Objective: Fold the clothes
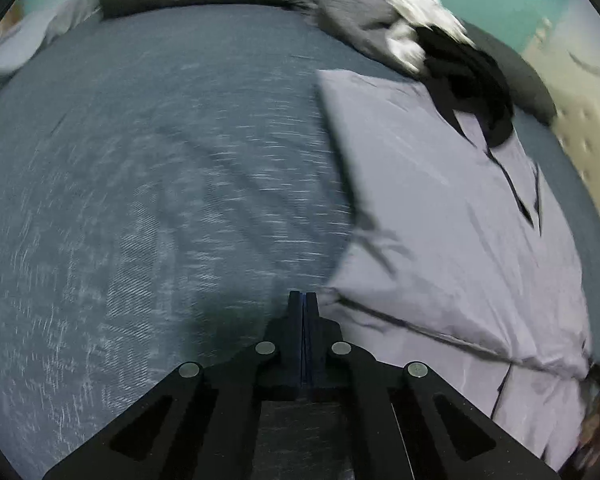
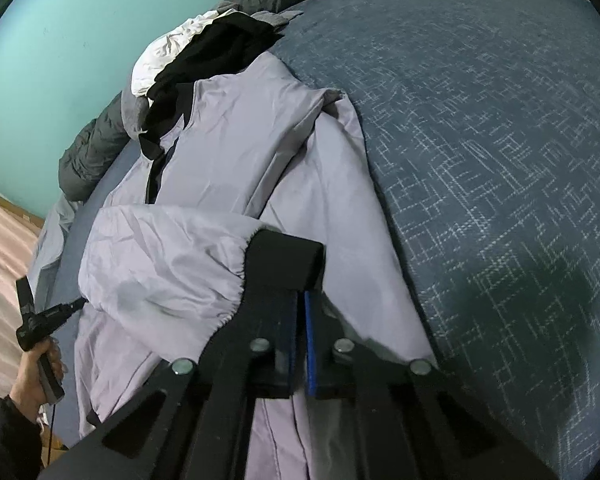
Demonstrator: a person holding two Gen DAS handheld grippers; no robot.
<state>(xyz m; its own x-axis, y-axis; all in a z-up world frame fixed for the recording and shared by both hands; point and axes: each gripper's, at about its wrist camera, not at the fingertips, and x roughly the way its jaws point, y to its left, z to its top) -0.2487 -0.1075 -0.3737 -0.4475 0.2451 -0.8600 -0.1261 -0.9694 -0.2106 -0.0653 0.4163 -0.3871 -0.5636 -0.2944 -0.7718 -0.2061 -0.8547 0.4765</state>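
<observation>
Right gripper pinches the lilac jacket's black cuff, folding the sleeve across; left gripper is closed empty beside the jacket.

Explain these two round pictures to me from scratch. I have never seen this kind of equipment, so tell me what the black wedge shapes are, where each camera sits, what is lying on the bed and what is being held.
There is no robot here. A person holds a hand tool with two fingers in each hand, and each tool carries a wide-angle camera looking forward along those fingers, hence the round, bent pictures.

The left tool's view shows the left gripper shut and empty over a blue bedspread. A lilac jacket lies spread beside it.

The right tool's view shows the right gripper shut on the jacket's sleeve cuff, a gathered elastic edge with a black tab. At that picture's lower left, a hand holds the other tool.

Beyond the jacket sits a pile of clothes, black, white and grey, against a dark quilt.
</observation>
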